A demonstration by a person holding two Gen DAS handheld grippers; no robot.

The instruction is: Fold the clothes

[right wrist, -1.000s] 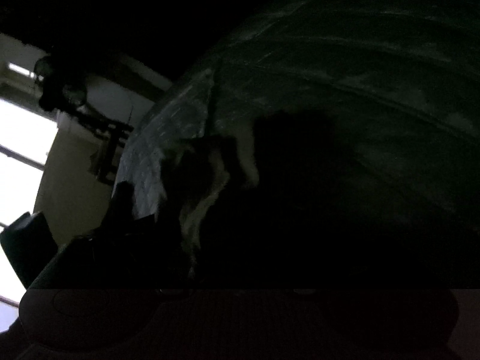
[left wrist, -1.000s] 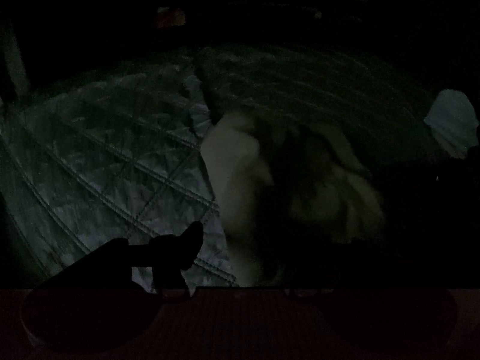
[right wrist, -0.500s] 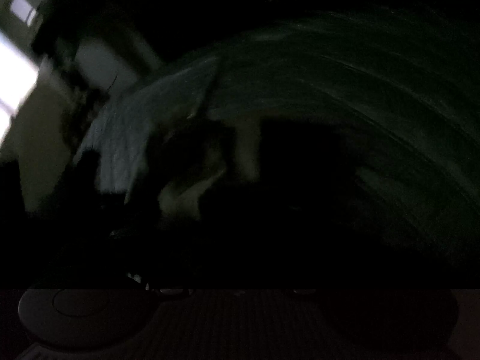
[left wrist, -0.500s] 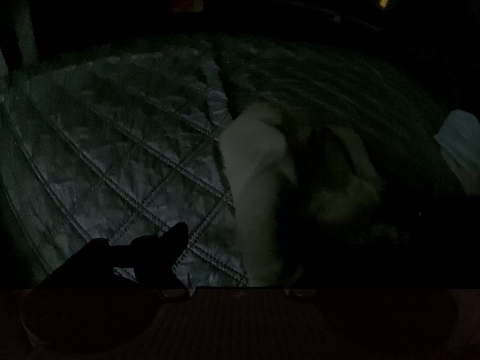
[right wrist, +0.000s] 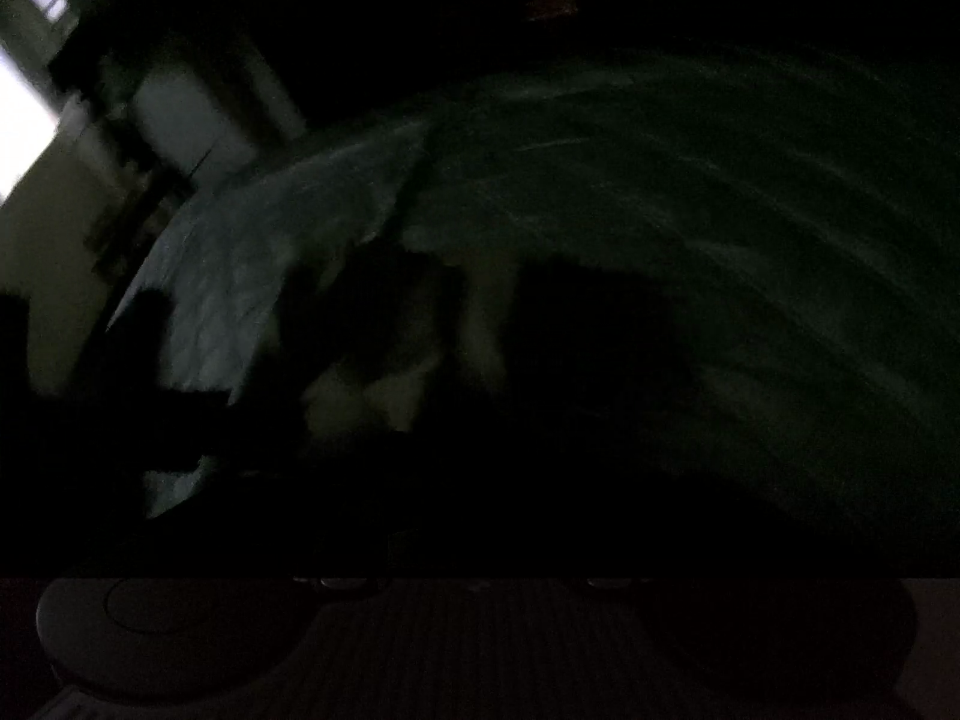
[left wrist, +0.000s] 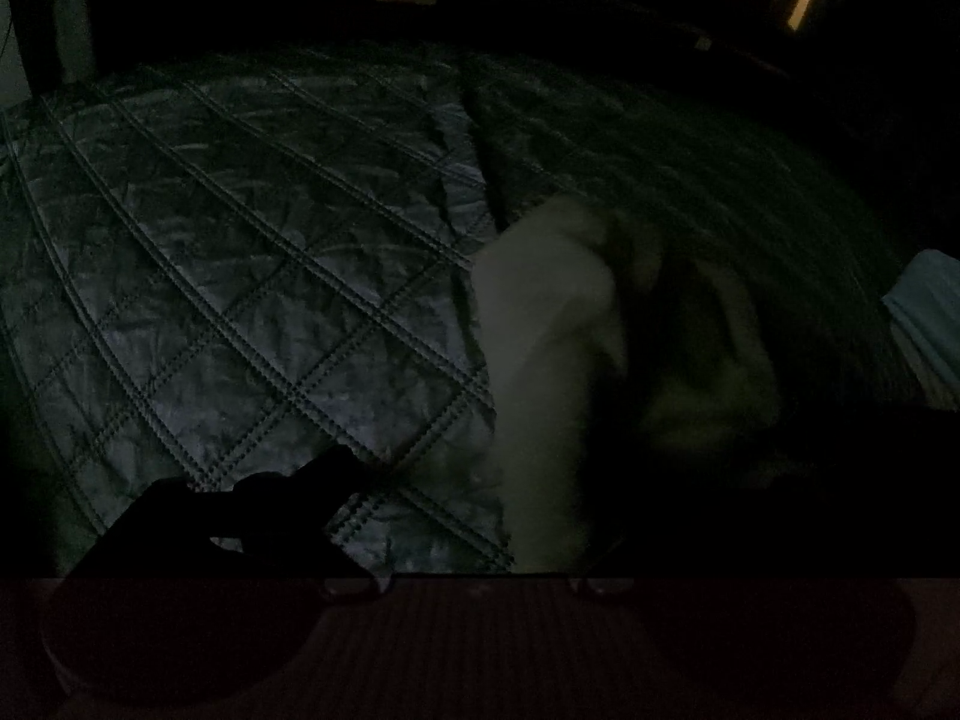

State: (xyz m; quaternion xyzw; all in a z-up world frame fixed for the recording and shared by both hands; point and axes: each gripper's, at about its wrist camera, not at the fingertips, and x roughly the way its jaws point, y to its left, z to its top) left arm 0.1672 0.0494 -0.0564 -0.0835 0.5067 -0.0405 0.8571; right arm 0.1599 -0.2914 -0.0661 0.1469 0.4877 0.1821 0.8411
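Darkness covers most of both views, so I can report only a little. In my left wrist view a dark, diamond-quilted, crinkled bed cover [left wrist: 252,276] fills the scene, its stitched double lines crossing from upper left to lower right. On it, right of centre, lies a pale, cream-coloured crumpled garment [left wrist: 546,324], bunched up, with one long strip running down toward the bottom edge and a darker, shadowed part folded in on its right side. At the far right edge I see a light blue piece of cloth [left wrist: 927,306] on the cover, apart from the pale garment. One finger [left wrist: 288,492] of my left hand-held gripper shows as a black silhouette at lower left, over the quilting and to the left of the garment; the other finger is lost in shadow, so I cannot tell whether it is spread or pressed together.

My right wrist view is blurred and darker. The same garment [right wrist: 384,384] appears as a faint pale patch on the cover, and a bright window [right wrist: 18,138] glows at the left edge. The right hand-held gripper's fingers are not discernible, so I cannot tell its state.
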